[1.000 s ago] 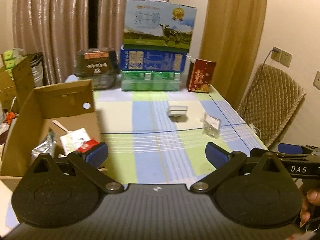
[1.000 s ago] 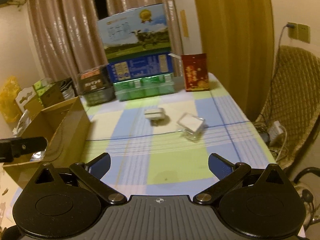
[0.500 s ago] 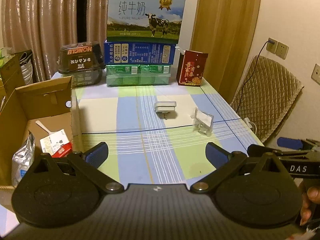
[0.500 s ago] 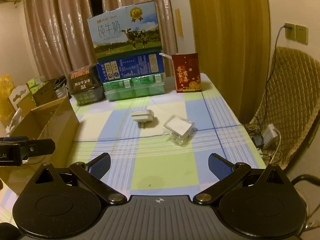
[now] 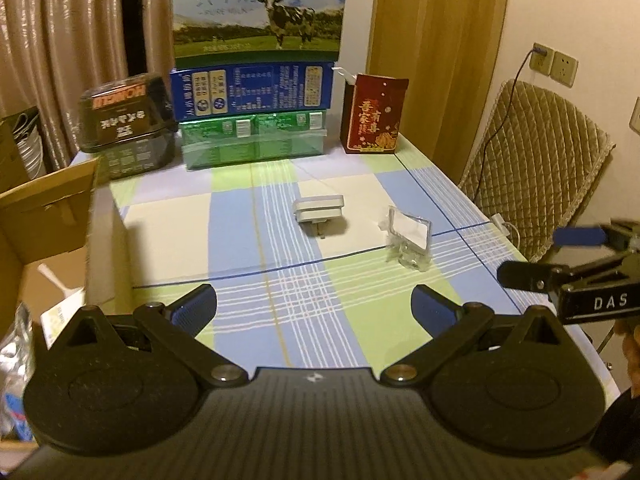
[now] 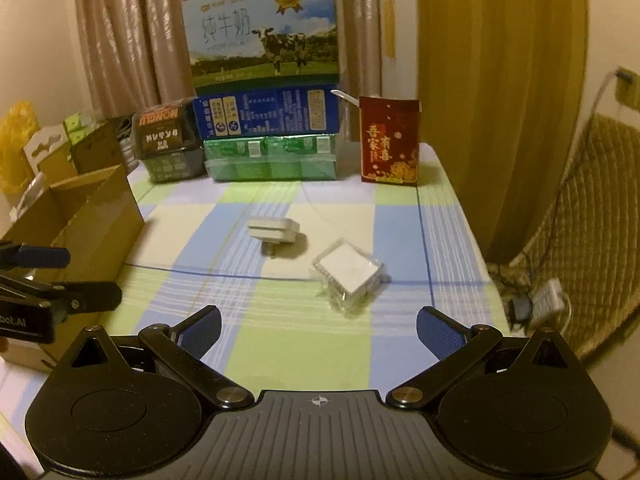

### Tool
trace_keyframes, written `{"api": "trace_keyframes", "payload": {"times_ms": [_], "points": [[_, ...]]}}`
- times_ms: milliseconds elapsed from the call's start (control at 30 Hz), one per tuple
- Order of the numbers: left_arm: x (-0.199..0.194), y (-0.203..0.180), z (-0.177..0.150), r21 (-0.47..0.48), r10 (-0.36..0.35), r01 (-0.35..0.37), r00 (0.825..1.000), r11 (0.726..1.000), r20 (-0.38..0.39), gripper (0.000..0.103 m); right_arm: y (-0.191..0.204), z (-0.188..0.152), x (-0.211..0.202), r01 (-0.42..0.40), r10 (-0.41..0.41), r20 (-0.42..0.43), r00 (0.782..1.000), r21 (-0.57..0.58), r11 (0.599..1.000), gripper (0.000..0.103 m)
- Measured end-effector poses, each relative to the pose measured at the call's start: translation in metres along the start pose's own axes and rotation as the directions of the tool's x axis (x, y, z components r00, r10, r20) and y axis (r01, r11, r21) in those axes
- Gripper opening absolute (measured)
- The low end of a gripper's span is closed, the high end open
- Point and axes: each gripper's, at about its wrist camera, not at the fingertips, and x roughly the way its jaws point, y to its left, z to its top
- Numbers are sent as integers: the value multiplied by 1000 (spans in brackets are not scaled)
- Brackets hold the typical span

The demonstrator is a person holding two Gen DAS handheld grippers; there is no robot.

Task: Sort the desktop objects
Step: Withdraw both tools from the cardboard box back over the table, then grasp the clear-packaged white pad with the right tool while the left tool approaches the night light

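Both grippers released, nothing held. Left gripper jaws spread wide, hovering over the near edge of the table, blue pads clear of the cloth. Right gripper same: jaws wide apart, above the near green and blue checks. In the left view the right gripper pokes in from the right edge, "DAS" label readable, a bit of a hand under it. In the right view the left gripper's tip shows at the left edge.

Mid-table: clear plastic box with a white top, lying tilted on the checked cloth, ahead of the right gripper. Just beyond it and to its left, white plug adapter, prongs pointing toward the cameras, near the box but apart from it.

Left side: open cardboard box at the table's left edge, flaps up; packets and a card partly visible inside, too blurred to name.

Far edge: green pack on the cloth, blue carton on it, milk carton with a cow picture on top. Dark tub beside the stack on the left, red box upright on the right. Curtains behind; quilted chair right of the table.
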Motion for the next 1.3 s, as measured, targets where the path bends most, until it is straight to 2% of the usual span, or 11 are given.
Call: {"api": "trace_keyframes", "payload": {"times_ms": [133, 233, 400, 500, 667, 800, 1033, 1167, 1300], "points": [[20, -4, 10, 25, -15, 15, 1000, 1000, -18, 102, -5, 15, 19, -31, 29, -21, 999, -78, 996, 101], [34, -6, 18, 51, -35, 37, 999, 998, -39, 102, -10, 21, 37, -58, 49, -54, 997, -187, 981, 101], [58, -12, 34, 163, -48, 61, 995, 985, -83, 102, -21, 25, 68, -122, 77, -135, 988, -369, 921, 101], [73, -13, 43, 240, -60, 89, 990, 967, -124, 102, -30, 27, 85, -169, 95, -186, 978, -441, 882, 101], [101, -12, 56, 362, -74, 143, 978, 921, -196, 102, -38, 33, 112, -223, 106, -248, 963, -510, 831, 101], [124, -4, 65, 374, -88, 177, 966, 910, -243, 102, -42, 39, 132, -264, 122, -286, 950, -533, 804, 101], [159, 0, 81, 404, -102, 214, 954, 890, -280, 102, -44, 46, 160, -328, 139, -349, 927, -572, 752, 101], [174, -4, 86, 467, -102, 235, 951, 853, -293, 102, -45, 47, 176, -362, 139, -388, 911, -594, 718, 100], [188, -9, 89, 549, -113, 277, 943, 788, -313, 101, -45, 47, 188, -387, 132, -416, 900, -620, 682, 96]]}}
